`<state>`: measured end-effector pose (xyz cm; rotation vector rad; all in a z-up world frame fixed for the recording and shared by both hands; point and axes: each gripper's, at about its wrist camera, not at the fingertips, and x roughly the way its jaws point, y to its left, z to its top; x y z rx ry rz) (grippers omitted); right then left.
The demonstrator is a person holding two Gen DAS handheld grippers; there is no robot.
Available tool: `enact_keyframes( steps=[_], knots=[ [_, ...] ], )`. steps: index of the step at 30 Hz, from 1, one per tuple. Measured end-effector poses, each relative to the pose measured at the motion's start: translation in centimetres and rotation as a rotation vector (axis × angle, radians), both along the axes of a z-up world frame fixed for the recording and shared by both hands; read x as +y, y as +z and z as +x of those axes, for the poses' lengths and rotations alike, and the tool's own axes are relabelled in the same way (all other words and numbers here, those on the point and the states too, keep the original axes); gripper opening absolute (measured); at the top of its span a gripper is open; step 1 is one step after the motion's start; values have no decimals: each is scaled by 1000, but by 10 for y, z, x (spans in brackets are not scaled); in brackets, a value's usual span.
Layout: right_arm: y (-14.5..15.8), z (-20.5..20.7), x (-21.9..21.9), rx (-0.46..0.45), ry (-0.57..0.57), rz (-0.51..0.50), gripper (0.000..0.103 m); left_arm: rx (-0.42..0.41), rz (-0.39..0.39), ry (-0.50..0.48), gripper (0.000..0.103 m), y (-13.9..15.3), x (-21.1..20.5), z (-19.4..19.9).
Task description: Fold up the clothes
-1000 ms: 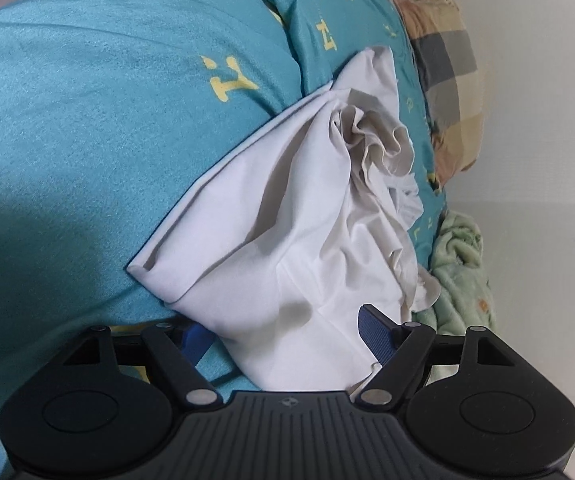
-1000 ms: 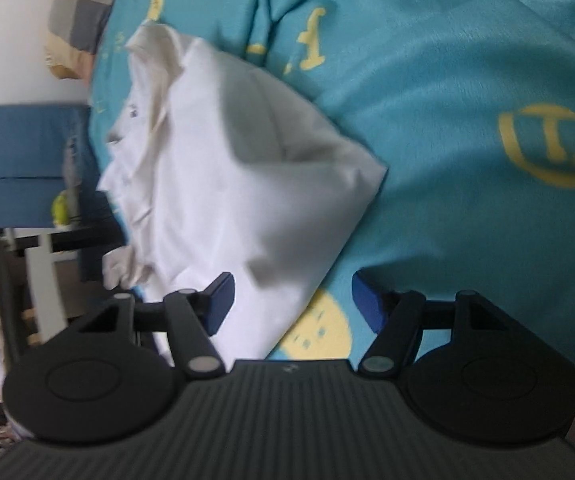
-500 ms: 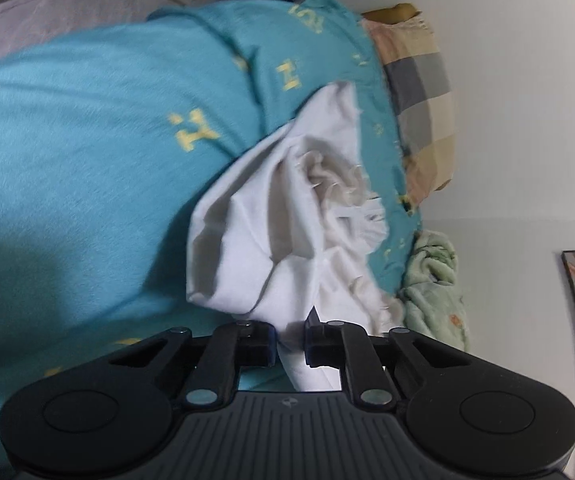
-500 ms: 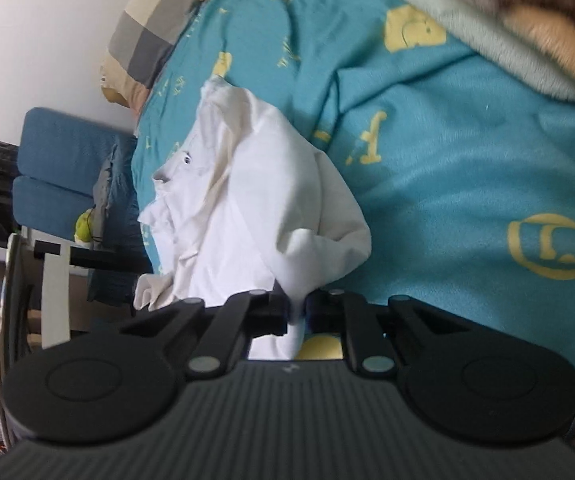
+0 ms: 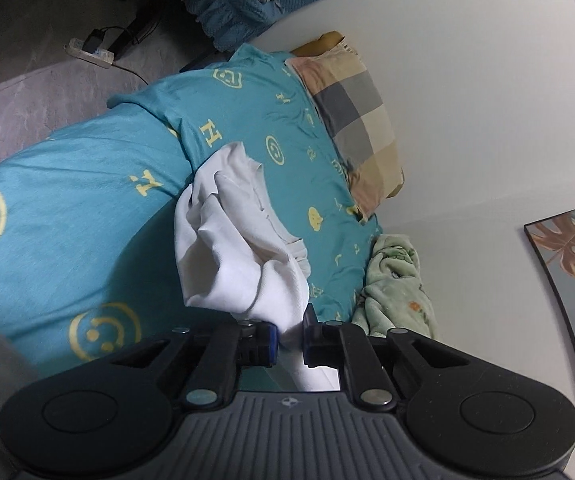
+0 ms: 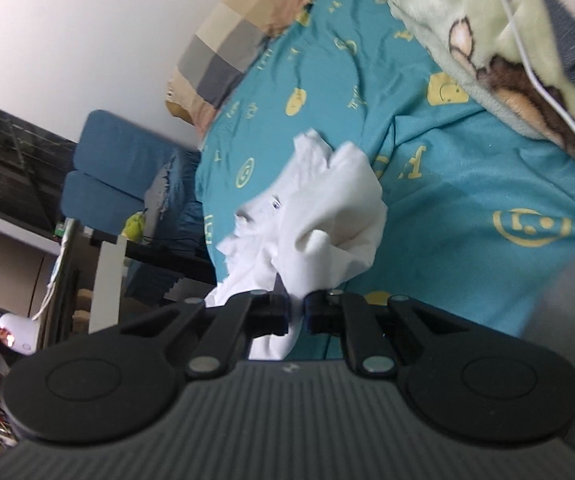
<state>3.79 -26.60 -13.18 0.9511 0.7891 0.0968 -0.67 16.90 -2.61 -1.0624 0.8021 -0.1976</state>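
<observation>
A white garment [image 5: 239, 248] hangs bunched above a teal bedspread [image 5: 67, 208] with yellow prints. My left gripper [image 5: 290, 338] is shut on one edge of it, the cloth running down between the fingers. In the right wrist view the same white garment [image 6: 327, 224] hangs crumpled over the teal bedspread [image 6: 467, 200]. My right gripper [image 6: 297, 314] is shut on another edge of it. Most of the garment is folded on itself, so its shape is hidden.
A checked pillow [image 5: 359, 120] lies at the head of the bed by the white wall. A pale green blanket [image 5: 395, 288] lies beside the bed edge, and shows in the right wrist view [image 6: 487, 20]. A blue chair [image 6: 119, 168] and shelves stand beyond the bed.
Both grippers went from open around the garment's edges to shut on them. They have lifted the garment up and back from the bedspread, so it now hangs bunched.
</observation>
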Motion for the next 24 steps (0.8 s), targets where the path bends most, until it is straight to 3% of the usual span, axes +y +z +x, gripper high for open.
enact_keyframes(
  steps=[6,11,16,24],
  knots=[
    [8,-43,5,-14,0,5,10,-11,-7,4,12,7,13,-54],
    [1,-52,6,13,5,5,10,7,-6,9,12,7,15,-63],
    [-2,-44,0,15,-10,30,10,-10,-5,8,12,13,6,-46],
    [-19,10,-13,39,-54,91,10,-12,-49,18,12,4,-14,31]
  ],
)
